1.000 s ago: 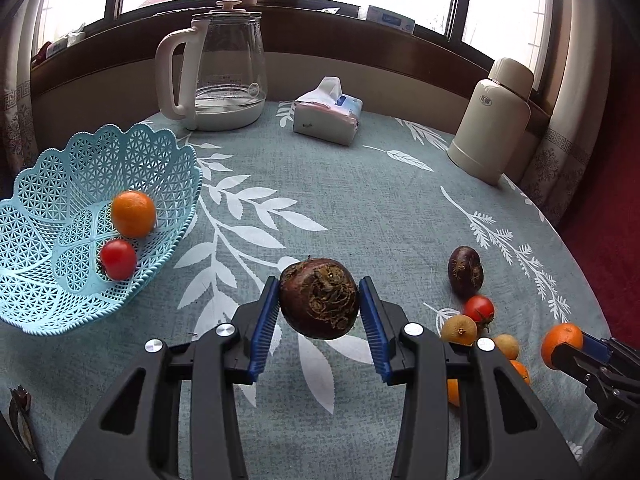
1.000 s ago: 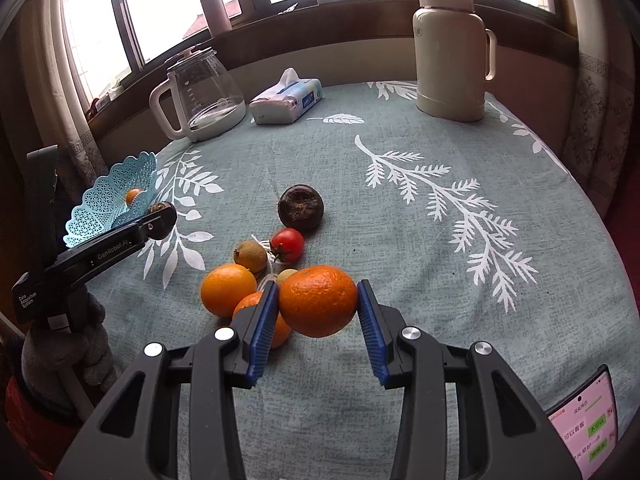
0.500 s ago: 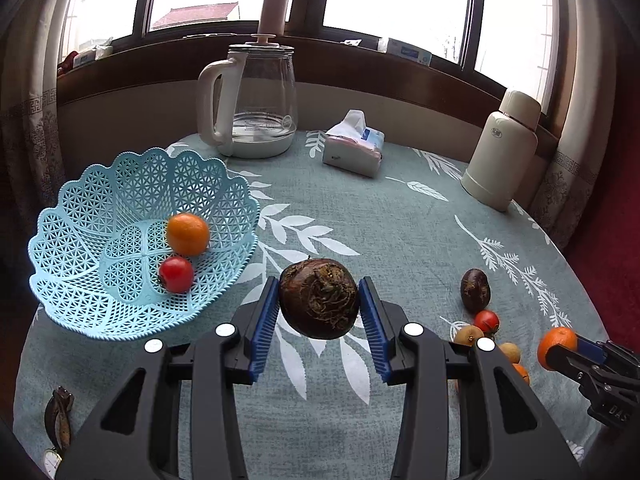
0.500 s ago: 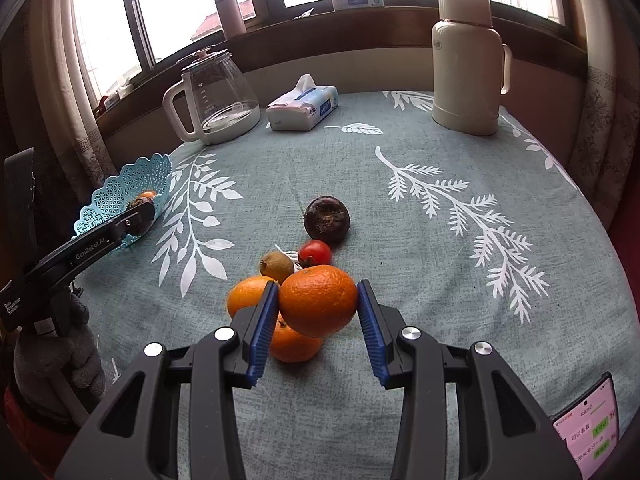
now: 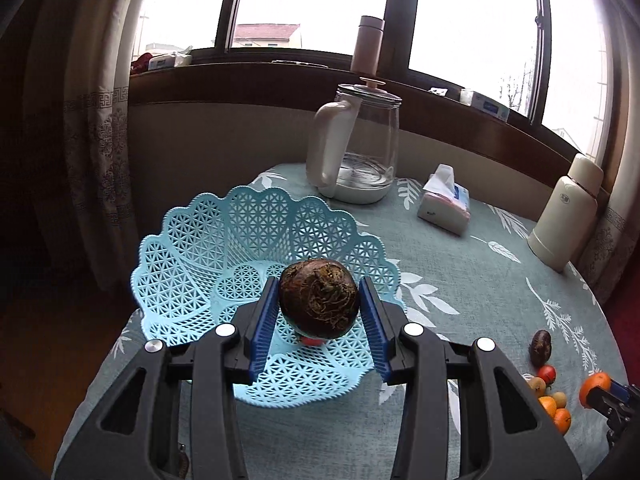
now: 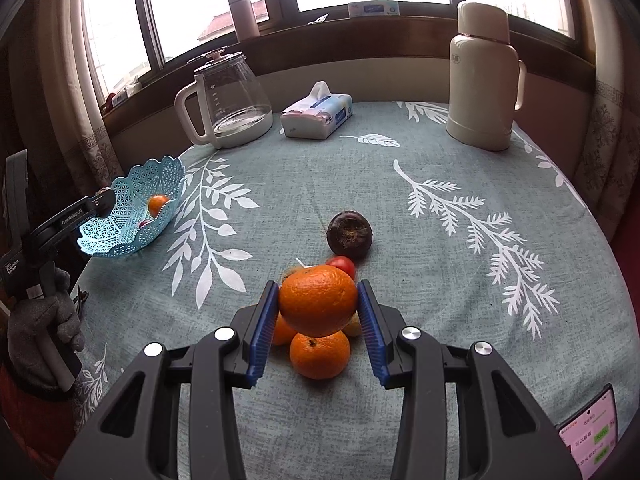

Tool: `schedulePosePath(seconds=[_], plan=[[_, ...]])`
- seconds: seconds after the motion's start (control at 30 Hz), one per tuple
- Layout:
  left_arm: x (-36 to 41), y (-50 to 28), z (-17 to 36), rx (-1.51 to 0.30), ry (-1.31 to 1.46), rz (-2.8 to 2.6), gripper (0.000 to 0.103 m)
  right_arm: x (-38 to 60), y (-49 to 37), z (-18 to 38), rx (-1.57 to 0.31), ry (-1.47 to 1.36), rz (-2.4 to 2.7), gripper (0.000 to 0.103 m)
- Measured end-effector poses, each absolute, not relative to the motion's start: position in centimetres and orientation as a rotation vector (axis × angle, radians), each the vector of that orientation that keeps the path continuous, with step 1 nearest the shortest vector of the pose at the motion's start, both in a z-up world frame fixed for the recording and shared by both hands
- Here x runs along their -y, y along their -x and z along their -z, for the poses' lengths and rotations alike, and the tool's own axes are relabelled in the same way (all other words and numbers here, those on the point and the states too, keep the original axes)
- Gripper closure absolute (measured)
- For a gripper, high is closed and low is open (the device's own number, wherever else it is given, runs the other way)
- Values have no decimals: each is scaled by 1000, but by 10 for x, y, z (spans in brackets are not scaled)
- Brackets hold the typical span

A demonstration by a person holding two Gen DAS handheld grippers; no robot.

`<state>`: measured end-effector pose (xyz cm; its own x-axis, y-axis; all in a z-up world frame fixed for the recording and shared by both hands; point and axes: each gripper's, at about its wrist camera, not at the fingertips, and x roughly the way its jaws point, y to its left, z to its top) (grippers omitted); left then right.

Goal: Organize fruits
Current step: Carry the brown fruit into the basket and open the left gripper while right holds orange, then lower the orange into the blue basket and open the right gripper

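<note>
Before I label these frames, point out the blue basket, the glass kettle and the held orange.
blue basket [image 5: 192,264], left wrist view, back lattice wall.
glass kettle [image 6: 236,92], right wrist view, glass body.
held orange [image 6: 318,305], right wrist view, front peel.

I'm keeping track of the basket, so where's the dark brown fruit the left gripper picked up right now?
In the left wrist view, the dark brown fruit sits clamped in the left gripper, held above the blue basket at the table's left edge.
</note>
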<state>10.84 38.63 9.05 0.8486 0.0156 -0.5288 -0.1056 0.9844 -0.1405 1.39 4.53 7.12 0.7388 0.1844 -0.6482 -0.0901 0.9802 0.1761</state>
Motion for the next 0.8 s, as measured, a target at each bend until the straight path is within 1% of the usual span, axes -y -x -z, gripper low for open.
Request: schedulePosePath(seconds=[0.13, 0.2, 0.23, 0.27, 0.43, 0.57, 0.8], plan=[[-410, -110, -85, -554, 196, -140, 60, -53, -18, -73, -727, -128, -163, 63], [-418, -108, -82, -546, 212, -178, 52, -58, -21, -75, -726, -126, -172, 63], [-422, -108, -82, -537, 219, -192, 40, -61, -23, -76, -724, -123, -176, 63], [-424, -106, -82, -525, 224, -208, 33, -64, -24, -78, -720, -119, -181, 63], [-431, -100, -85, -467, 233, -276, 32, -85, -33, -86, -706, -88, -217, 63], [-434, -93, -87, -419, 225, -334, 28, -106, -42, -93, -695, -69, -260, 63], [-435, -89, -85, -402, 213, -375, 26, -152, -69, -108, -668, -56, -375, 63]])
